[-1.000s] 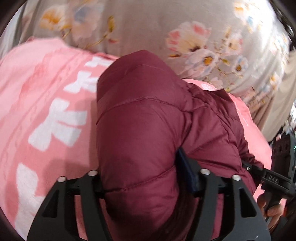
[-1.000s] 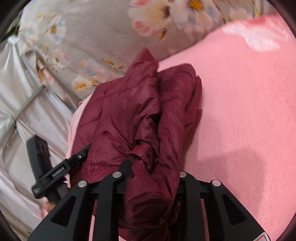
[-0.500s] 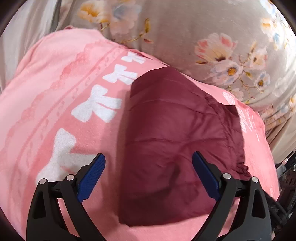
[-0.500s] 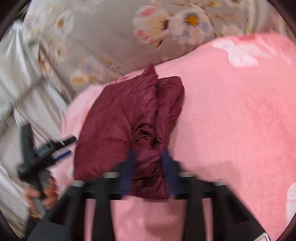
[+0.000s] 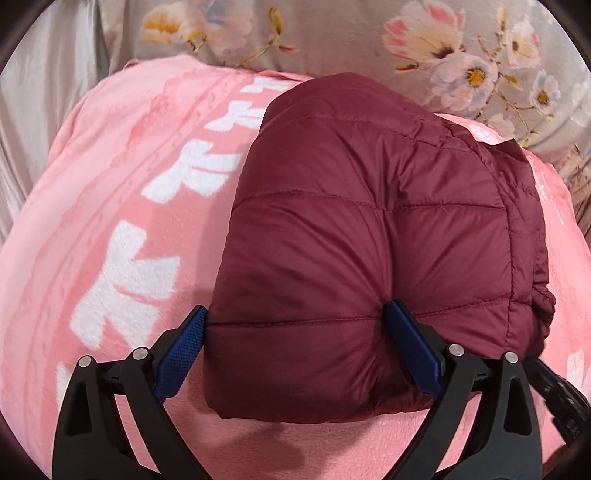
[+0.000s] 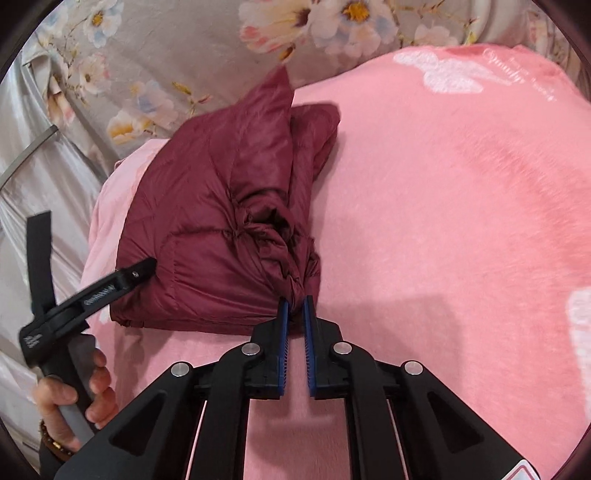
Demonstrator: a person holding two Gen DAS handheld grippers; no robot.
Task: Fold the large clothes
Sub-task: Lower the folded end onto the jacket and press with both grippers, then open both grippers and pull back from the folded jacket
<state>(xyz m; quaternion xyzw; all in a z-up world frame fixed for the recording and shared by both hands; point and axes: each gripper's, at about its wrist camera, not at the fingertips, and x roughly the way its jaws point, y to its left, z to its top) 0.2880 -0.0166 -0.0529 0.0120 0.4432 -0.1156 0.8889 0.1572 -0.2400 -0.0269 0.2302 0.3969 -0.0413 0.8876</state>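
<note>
Pink blanket [image 6: 443, 221]: folded jacket [image 6: 221, 206], right gripper [image 6: 293, 306] pinching corner.

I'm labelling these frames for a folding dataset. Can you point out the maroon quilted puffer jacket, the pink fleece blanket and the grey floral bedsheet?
Maroon quilted puffer jacket [image 5: 369, 251]: left wrist view, middle quilted panel.
Pink fleece blanket [image 6: 461, 221]: right wrist view, bare stretch right of the jacket.
Grey floral bedsheet [image 5: 332, 33]: left wrist view, plain patch between flowers.

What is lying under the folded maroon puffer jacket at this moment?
The maroon puffer jacket rests on a pink blanket with white bow prints, which lies over a grey floral sheet. Whatever is directly beneath the jacket's bulk, or folded inside it, is covered.
</note>
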